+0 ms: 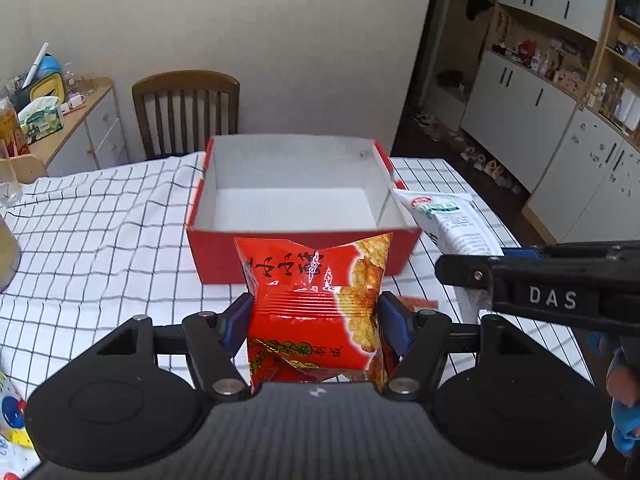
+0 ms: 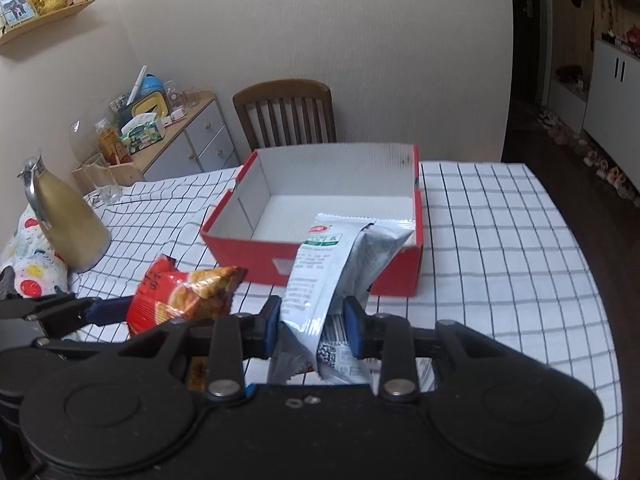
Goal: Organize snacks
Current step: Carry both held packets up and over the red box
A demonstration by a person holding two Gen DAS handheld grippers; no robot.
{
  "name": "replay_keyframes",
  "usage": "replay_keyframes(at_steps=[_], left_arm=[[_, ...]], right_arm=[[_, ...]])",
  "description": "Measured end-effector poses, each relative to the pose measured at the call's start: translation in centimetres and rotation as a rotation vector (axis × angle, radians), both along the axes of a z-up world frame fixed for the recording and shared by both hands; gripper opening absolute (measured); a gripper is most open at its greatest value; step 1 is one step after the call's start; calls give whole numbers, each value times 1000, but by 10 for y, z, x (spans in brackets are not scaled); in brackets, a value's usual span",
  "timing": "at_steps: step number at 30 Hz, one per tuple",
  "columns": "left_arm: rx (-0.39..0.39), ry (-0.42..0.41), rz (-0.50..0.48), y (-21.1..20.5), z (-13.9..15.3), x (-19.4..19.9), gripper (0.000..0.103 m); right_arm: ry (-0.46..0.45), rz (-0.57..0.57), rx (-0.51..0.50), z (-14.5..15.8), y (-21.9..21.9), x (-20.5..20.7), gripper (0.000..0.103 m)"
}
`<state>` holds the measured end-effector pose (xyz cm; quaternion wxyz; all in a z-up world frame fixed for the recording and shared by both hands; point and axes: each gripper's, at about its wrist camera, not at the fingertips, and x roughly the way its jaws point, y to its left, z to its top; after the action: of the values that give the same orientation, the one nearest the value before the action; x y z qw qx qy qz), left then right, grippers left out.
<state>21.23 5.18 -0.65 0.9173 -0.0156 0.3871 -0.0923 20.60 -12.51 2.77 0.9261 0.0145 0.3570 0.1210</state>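
- My left claw [image 1: 314,316] is clamped on the red snack bag [image 1: 316,304], held above the checked surface [image 1: 100,240] just before the open red box [image 1: 296,200].
- My right claw [image 2: 312,320] pinches the white packet [image 2: 324,276] near the box's front wall.
- Only the right view shows the gold jug [image 2: 64,220]; only the left shows the shelves [image 1: 560,64].
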Motion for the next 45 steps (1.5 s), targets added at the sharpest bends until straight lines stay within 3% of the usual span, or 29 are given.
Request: replay_keyframes(at_steps=[14,24,35,45], left_arm=[[-7,-10,57,22,16,67,67],[21,-24,48,26,10,112,67],[69,14,34,29,-13,168,68],[87,95,42,36,-48,216,68]], right_arm=[[-32,19,-33,12,17,46,32],[-49,28,-86,5,30,89,32],[-19,42,-89,-13,36,141,32],[32,55,-178,-49,46,178,27]])
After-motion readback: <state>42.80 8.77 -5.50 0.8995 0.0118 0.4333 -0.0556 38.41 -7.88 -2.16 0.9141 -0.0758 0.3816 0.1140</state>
